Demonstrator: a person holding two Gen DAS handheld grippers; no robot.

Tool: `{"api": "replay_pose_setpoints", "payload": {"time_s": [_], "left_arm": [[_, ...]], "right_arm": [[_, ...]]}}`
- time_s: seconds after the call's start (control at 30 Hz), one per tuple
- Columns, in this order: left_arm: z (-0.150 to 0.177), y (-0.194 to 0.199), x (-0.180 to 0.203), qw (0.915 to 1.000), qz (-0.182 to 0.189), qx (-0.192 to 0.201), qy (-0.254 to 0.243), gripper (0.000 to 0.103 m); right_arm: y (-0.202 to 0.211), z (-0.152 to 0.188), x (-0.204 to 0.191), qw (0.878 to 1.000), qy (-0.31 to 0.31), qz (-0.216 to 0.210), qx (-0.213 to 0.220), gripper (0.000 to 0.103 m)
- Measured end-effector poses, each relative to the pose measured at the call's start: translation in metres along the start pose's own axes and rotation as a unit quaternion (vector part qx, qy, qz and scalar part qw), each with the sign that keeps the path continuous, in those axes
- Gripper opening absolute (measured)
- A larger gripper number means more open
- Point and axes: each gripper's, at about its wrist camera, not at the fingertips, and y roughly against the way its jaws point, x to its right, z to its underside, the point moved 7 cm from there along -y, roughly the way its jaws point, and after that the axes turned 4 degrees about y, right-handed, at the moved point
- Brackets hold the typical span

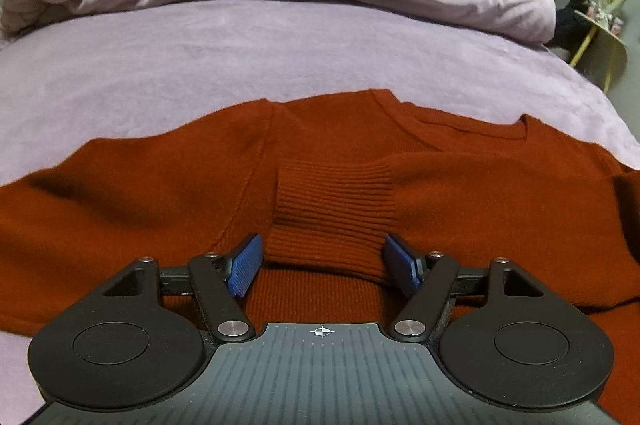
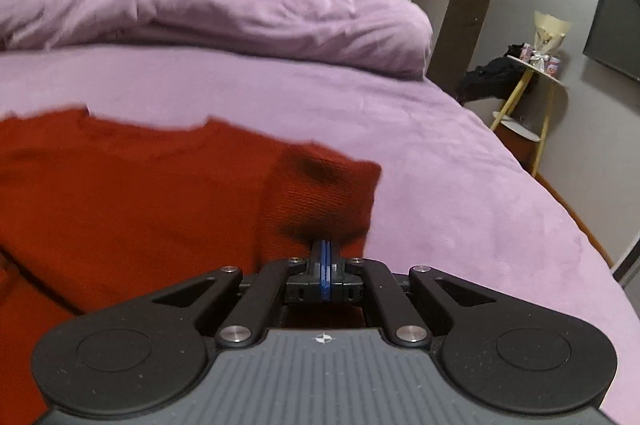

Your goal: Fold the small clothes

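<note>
no readable text, far jars blurred

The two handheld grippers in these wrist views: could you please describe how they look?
Both look identical. The left gripper and right gripper have matte black linkage arms with silver pivot screws, two round black discs at the base, and a grey ribbed centre plate bearing a small white crosshair mark. The jaws carry blue textured pads. No cables, hands or sleeves show.
</note>
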Motion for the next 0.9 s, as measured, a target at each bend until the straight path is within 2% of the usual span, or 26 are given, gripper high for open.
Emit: {"api": "replay_pose_setpoints", "payload": {"time_s": [0.07, 0.13, 0.23, 0.3, 0.37, 0.43, 0.5, 0.53, 0.6, 0.67, 0.77, 0.8, 0.9], "left_arm": [[-0.001, 0.001, -0.002, 1.0000, 0.002, -0.003, 0.003, 0.074], [-0.002, 0.003, -0.004, 1.0000, 0.001, -0.004, 0.009, 0.074], [-0.002, 0.007, -0.008, 0.9998, -0.001, 0.000, 0.019, 0.074], [-0.001, 0.008, -0.008, 0.9998, -0.003, 0.000, 0.019, 0.074], [-0.001, 0.009, -0.007, 0.9999, -0.006, -0.001, 0.016, 0.074], [-0.001, 0.010, -0.007, 0.9998, -0.006, -0.004, 0.016, 0.074], [-0.001, 0.011, -0.011, 0.9998, -0.007, -0.008, 0.017, 0.074], [-0.001, 0.012, -0.014, 0.9998, -0.010, -0.009, 0.017, 0.074], [0.000, 0.017, -0.025, 0.9994, -0.023, -0.010, 0.023, 0.073], [0.002, 0.026, -0.042, 0.9982, -0.037, -0.017, 0.044, 0.071], [0.008, 0.055, -0.083, 0.9944, -0.014, -0.013, 0.104, 0.075], [0.011, 0.066, -0.100, 0.9921, -0.014, -0.009, 0.124, 0.077], [0.025, 0.103, -0.173, 0.9798, -0.048, 0.018, 0.193, 0.079]], "right_arm": [[-0.009, 0.006, 0.012, 0.999, 0.002, 0.037, -0.018, 0.000], [-0.014, 0.011, 0.040, 0.992, -0.029, 0.115, -0.052, 0.000], [-0.005, 0.013, 0.064, 0.986, -0.091, 0.128, -0.052, 0.001], [0.011, 0.003, 0.056, 0.990, -0.083, 0.111, -0.011, 0.003], [0.020, -0.007, 0.036, 0.996, -0.070, 0.050, 0.021, 0.003], [0.020, -0.008, 0.012, 0.997, -0.065, -0.028, 0.016, 0.003], [0.013, 0.000, -0.005, 0.997, -0.050, -0.066, -0.007, 0.003], [0.008, 0.006, -0.010, 0.997, -0.036, -0.070, -0.019, 0.003], [0.007, 0.016, -0.013, 0.998, -0.008, -0.066, -0.004, 0.003], [0.007, 0.017, -0.008, 0.998, -0.007, -0.059, -0.006, 0.003], [0.013, 0.007, 0.000, 0.999, 0.033, 0.026, -0.018, 0.005], [0.024, 0.006, -0.002, 0.999, 0.026, 0.024, -0.021, 0.007], [0.059, 0.009, 0.003, 0.995, -0.071, -0.070, -0.017, 0.012]]}}
